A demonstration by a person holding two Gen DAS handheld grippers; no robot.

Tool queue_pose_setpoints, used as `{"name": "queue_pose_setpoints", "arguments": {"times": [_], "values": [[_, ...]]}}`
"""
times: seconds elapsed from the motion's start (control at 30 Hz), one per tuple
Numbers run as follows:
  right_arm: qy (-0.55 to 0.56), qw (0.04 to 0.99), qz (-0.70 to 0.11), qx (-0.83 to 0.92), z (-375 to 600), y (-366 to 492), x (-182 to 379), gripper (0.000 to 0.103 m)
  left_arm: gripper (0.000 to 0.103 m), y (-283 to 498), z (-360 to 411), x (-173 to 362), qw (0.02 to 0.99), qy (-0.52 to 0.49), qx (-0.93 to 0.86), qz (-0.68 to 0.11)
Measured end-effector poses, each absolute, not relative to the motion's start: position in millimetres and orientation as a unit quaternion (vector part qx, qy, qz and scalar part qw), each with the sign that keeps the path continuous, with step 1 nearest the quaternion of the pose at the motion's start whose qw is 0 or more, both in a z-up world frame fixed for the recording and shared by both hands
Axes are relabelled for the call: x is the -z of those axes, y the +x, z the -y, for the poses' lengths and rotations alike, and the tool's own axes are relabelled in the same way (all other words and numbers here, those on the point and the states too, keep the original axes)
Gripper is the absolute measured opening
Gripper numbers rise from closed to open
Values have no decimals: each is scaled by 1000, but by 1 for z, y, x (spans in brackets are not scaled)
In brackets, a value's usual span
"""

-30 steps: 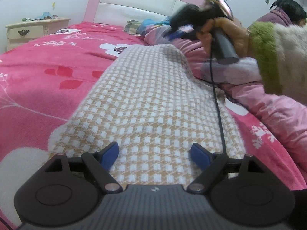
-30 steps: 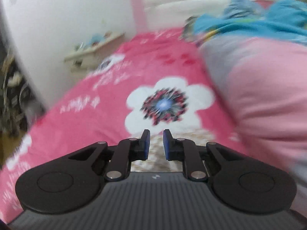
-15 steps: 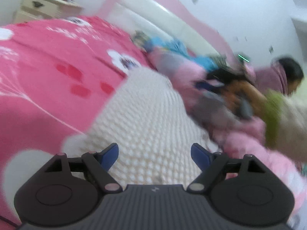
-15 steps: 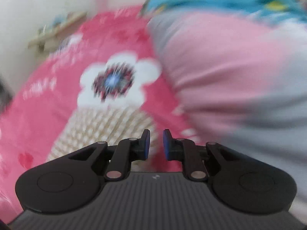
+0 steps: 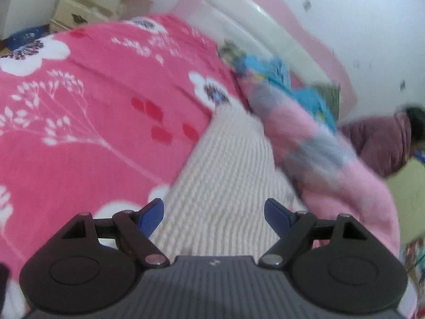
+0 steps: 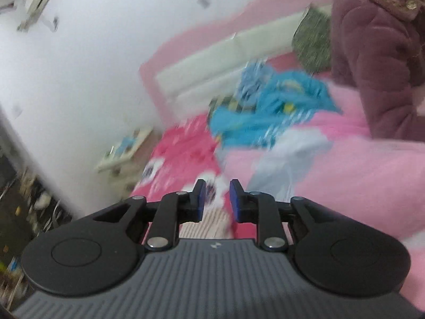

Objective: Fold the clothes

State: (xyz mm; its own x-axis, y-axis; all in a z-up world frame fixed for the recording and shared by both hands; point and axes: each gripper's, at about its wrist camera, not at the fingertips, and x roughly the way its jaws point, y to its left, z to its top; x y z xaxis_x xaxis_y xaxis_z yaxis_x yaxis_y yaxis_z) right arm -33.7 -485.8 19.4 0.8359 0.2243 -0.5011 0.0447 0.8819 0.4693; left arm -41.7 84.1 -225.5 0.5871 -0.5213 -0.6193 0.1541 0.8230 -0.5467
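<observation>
Nightstand (image 5: 95,2): far left, by the wall.
Bedspread (image 5: 79,122): pink, floral.
Checked garment (image 5: 223,175): flat on bedspread.
Left gripper (image 5: 213,216): spread wide, empty, above garment.
Right gripper (image 6: 215,199): parting, nothing between, raised toward headboard (image 6: 212,63).

Beige-white checked garment (image 5: 225,175) lies flat on pink bedspread (image 5: 79,122).
</observation>
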Motion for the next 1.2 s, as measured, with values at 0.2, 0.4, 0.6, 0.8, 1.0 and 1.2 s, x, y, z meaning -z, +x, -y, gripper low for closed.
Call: {"name": "queue_pose_setpoints", "arguments": {"times": [0.2,0.4,0.6,0.8,1.0,1.2], "values": [[193,857,-454,-149,370,-35,105,23,81,-60,-21,259,844,-18,201,-496],[126,814,-550,-141,251,-39,242,21,85,-77,-5,279,846,50,186,-497],[82,780,-603,-144,212,-88,280,21,90,-68,-28,284,836,-20,192,-514],[92,812,-563,-123,235,-60,240,21,90,-67,-28,285,837,-32,192,-512],[144,839,-520,-66,252,-2,251,21,90,-66,-34,278,833,-55,193,-516],[170,820,-538,-98,271,-10,276,26,90,-49,-56,251,833,-144,201,-495]]}}
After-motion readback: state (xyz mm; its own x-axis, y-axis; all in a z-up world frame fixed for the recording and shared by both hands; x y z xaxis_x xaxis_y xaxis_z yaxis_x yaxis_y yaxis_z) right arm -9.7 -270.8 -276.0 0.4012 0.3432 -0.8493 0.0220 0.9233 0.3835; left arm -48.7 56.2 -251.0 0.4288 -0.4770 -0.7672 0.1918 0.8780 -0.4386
